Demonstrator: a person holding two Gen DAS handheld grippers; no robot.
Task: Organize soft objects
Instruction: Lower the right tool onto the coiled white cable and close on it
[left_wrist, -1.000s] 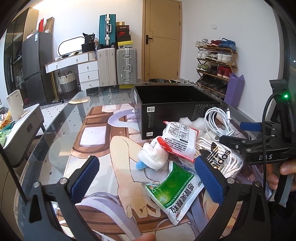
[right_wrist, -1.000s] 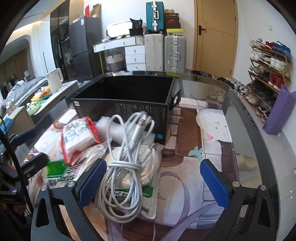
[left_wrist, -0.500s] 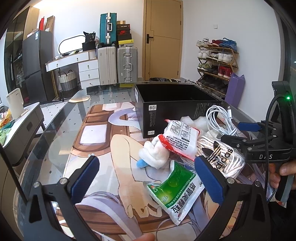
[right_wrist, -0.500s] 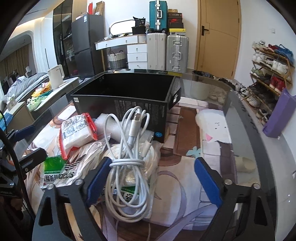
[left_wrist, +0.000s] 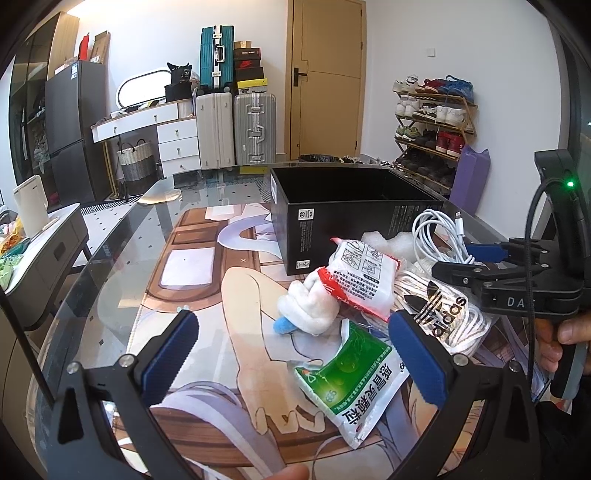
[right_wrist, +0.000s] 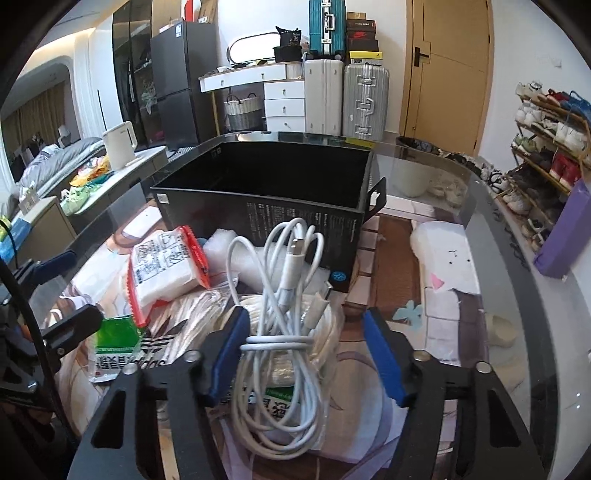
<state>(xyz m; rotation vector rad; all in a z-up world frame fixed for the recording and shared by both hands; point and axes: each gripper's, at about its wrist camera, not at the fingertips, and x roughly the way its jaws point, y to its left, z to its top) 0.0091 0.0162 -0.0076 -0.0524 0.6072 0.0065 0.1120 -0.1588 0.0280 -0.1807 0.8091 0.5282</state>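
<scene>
Daylight bright, sharp focus | glare and reflections on glass table (left_wrist: 122, 236) | fisheye bends edges, dark vignette at the corners

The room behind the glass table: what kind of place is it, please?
Most likely a lived-in home, perhaps an entry or multipurpose room: a shoe rack full of sneakers, upright suitcases beside a white dresser, and a wooden door.
</scene>
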